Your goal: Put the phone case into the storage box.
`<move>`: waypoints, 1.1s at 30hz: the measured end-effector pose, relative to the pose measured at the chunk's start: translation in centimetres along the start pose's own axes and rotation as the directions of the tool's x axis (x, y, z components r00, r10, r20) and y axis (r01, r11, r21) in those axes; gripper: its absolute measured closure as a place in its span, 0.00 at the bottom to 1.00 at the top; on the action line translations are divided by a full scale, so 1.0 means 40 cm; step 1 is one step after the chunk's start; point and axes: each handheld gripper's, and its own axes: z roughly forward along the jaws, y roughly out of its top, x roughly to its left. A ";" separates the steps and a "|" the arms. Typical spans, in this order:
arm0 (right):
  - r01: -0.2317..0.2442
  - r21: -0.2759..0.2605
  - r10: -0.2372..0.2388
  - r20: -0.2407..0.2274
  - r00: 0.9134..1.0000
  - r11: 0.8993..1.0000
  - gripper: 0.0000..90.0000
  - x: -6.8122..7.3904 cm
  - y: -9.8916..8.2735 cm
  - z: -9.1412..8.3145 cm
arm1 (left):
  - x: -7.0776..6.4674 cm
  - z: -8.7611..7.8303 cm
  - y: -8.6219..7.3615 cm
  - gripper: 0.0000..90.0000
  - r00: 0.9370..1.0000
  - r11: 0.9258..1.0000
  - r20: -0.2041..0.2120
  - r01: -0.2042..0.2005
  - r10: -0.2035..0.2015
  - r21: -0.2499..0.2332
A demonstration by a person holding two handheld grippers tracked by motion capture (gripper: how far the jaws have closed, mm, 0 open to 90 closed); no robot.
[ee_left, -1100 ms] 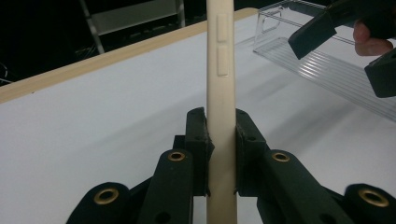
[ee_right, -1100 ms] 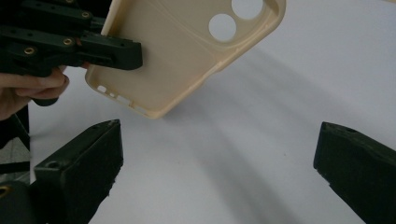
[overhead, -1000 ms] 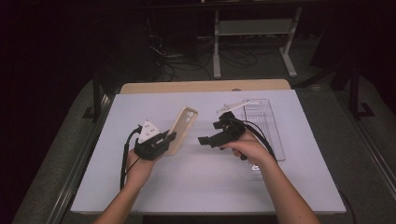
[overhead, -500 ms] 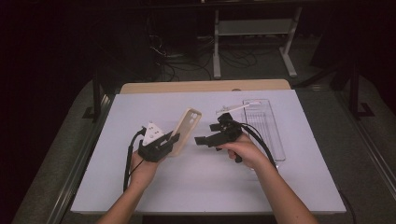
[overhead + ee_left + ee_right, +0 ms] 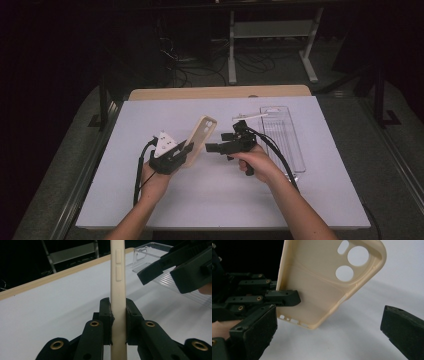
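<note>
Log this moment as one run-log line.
left gripper: shut on phone case, held upright | right gripper: open, facing case, not touching | clear tray: on table

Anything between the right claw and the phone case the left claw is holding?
Nothing: in the high view only bare white table shows between the open right claw and the phone case gripped by the left claw.
</note>
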 end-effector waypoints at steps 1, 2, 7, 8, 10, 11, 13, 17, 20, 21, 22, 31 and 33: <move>-0.009 -0.005 0.009 -0.002 1.000 1.000 0.00 0.001 0.000 0.001 | -0.002 0.000 0.000 0.88 1.000 1.000 0.001 0.002 -0.002 0.000; -0.015 -0.007 0.015 -0.004 1.000 1.000 0.00 0.001 0.000 0.002 | -0.003 0.001 0.000 0.88 1.000 1.000 0.002 0.001 -0.001 0.000; -0.029 -0.029 0.029 -0.012 1.000 0.999 0.00 -0.002 -0.002 0.007 | -0.014 0.004 0.002 0.88 1.000 1.000 0.005 -0.002 0.002 -0.006; -0.033 -0.037 0.032 -0.015 0.999 0.999 0.00 -0.003 -0.003 0.008 | -0.014 0.005 0.002 0.88 1.000 1.000 0.004 -0.011 0.011 -0.010; -0.053 -0.045 0.052 -0.018 0.998 0.998 0.00 -0.003 -0.003 0.009 | -0.018 0.006 0.003 0.88 1.000 1.000 0.005 -0.013 0.013 -0.013; -0.062 -0.049 0.061 -0.020 0.998 0.997 0.00 -0.003 -0.003 0.009 | -0.019 0.007 0.003 0.88 1.000 1.000 0.004 -0.019 0.019 -0.015; -0.066 -0.053 0.065 -0.024 0.998 0.996 0.00 -0.004 -0.003 0.010 | -0.022 0.007 0.002 0.88 1.000 1.000 0.005 -0.020 0.020 -0.015; -0.089 -0.073 0.086 -0.048 0.995 0.993 0.00 -0.004 0.000 0.010 | -0.029 0.009 0.002 0.88 1.000 1.000 0.009 -0.023 0.023 -0.014; -0.123 -0.073 0.119 -0.063 0.991 0.990 0.00 -0.002 0.000 0.009 | -0.035 0.011 0.002 0.88 1.000 0.999 0.016 -0.023 0.023 -0.022; -0.129 -0.079 0.124 -0.063 0.990 0.988 0.00 -0.004 0.000 0.010 | -0.036 0.010 0.003 0.88 0.999 0.999 0.015 -0.030 0.031 -0.015; -0.140 -0.077 0.135 -0.068 0.989 0.987 0.00 -0.004 0.000 0.010 | -0.037 0.011 0.003 0.88 0.999 0.999 0.018 -0.031 0.031 -0.020; -0.181 -0.095 0.173 -0.084 0.981 0.979 0.00 -0.005 0.001 0.013 | -0.051 0.013 0.006 0.88 0.999 0.999 0.027 -0.040 0.040 -0.023; -0.183 -0.101 0.175 -0.080 0.981 0.978 0.00 -0.006 0.001 0.014 | -0.055 0.014 0.005 0.88 0.999 0.999 0.029 -0.033 0.033 -0.024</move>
